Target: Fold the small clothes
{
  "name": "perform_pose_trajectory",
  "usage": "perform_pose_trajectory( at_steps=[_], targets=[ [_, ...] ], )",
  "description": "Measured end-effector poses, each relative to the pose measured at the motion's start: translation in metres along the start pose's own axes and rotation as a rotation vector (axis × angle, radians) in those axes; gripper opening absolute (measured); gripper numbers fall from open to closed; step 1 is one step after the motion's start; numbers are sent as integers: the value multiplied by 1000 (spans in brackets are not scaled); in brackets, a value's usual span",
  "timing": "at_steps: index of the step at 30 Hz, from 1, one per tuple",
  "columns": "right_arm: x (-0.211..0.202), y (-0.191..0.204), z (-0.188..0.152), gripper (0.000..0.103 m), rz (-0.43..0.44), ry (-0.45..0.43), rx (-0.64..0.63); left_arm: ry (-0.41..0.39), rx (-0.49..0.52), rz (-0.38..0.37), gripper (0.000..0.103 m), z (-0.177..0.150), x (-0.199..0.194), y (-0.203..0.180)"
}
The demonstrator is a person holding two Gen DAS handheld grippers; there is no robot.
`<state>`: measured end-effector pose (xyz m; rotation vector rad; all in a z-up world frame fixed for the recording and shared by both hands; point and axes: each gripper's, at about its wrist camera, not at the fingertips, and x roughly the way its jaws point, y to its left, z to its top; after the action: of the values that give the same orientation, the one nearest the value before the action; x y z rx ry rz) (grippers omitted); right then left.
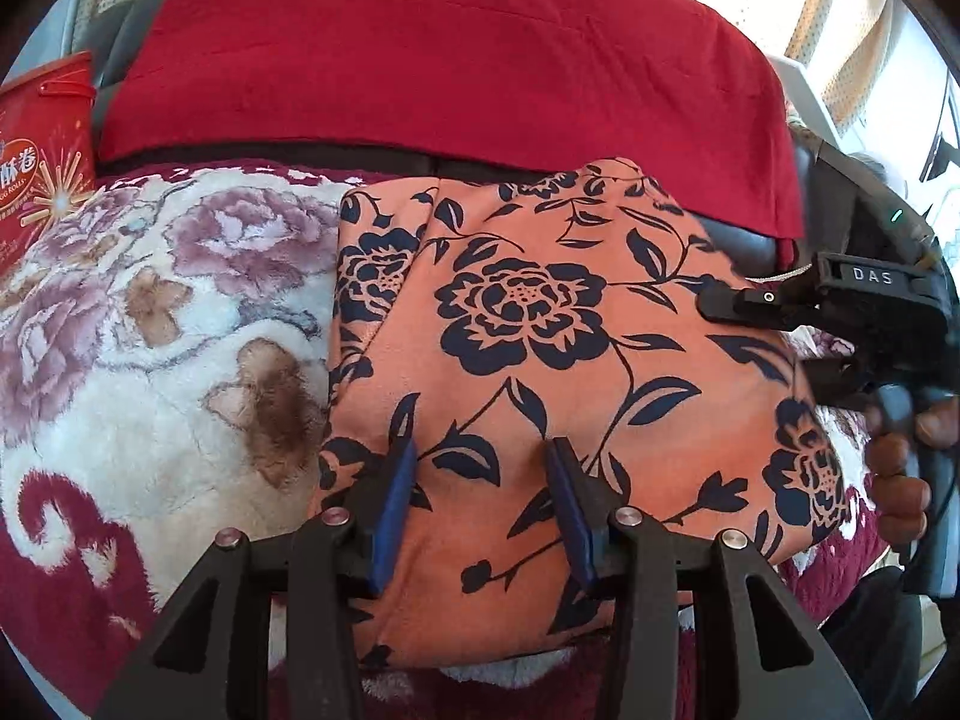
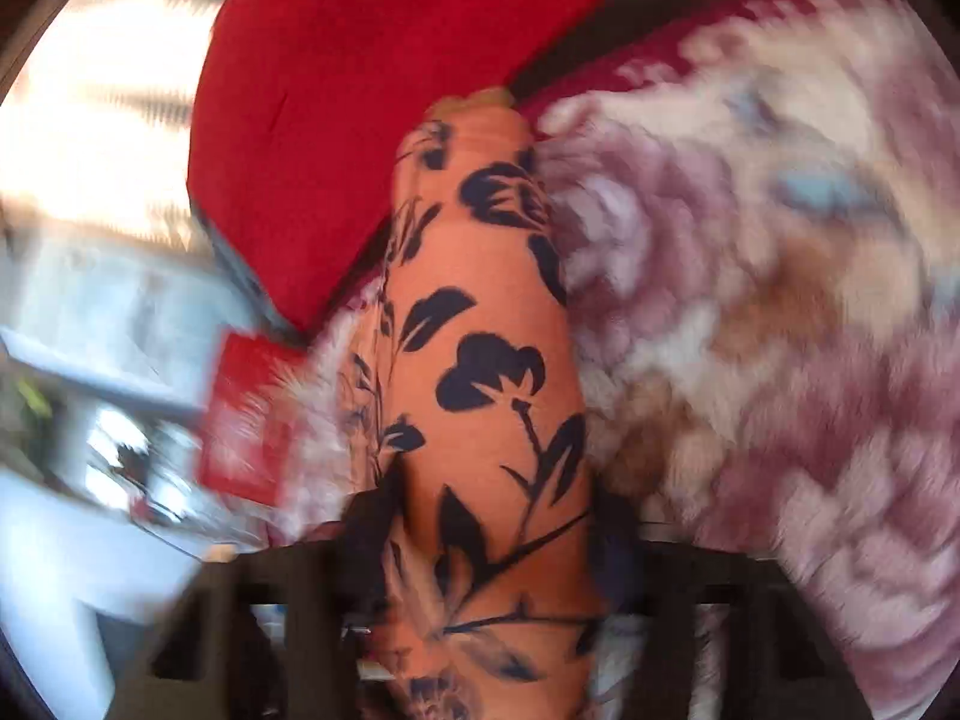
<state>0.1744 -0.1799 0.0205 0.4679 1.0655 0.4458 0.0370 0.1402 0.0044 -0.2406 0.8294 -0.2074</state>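
A: Where does the orange cloth printed with dark navy flowers (image 1: 528,324) lie?

B: Folded flat on a plush blanket of cream, mauve and maroon flowers (image 1: 150,312), its far edge close to a red cushion (image 1: 444,48). A red snack box with gold print (image 1: 42,150) stands at the far left.

A: And the left gripper (image 1: 480,468)?

B: It hangs over the near edge of the cloth, its blue-padded fingers (image 1: 393,510) parted, with fabric seen between them. Whether the pads press on the cloth cannot be told from this angle.

A: The right gripper (image 1: 720,303)?

B: It comes in from the right, a hand (image 1: 906,450) around its handle, its black tip at the cloth's right edge. Its own blurred view shows a raised band of the orange cloth (image 2: 486,360) running between its fingers, which appear clenched on it
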Motion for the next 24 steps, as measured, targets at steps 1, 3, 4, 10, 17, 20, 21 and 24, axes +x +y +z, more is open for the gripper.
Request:
perform_pose_trajectory(
  at_steps=[1, 3, 4, 10, 17, 20, 21, 24],
  targets=[
    [-7, 9, -5, 41, -38, -20, -28, 0, -1, -5, 46, 0, -1, 0],
    [-10, 16, -11, 41, -105, -60, -60, 5, -8, -8, 46, 0, 0, 1],
    [-7, 15, -13, 41, -124, -59, -71, 7, -12, -10, 46, 1, 1, 2],
    [-18, -6, -6, 65, -2, -96, 46, 5, -11, -13, 46, 2, 0, 4],
    [24, -1, 44, 35, -20, -32, 60, 2, -8, -14, 47, 1, -1, 1],
    [8, 33, 32, 30, -174, -88, -104, 3, -17, -23, 47, 1, -1, 2],
    [8, 35, 30, 30, -203, -94, -120, 3, -18, -26, 47, 2, 0, 2],
    [8, 17, 27, 44, -169, -97, -31, 2, -21, -25, 48, 1, 0, 2]
  ],
)
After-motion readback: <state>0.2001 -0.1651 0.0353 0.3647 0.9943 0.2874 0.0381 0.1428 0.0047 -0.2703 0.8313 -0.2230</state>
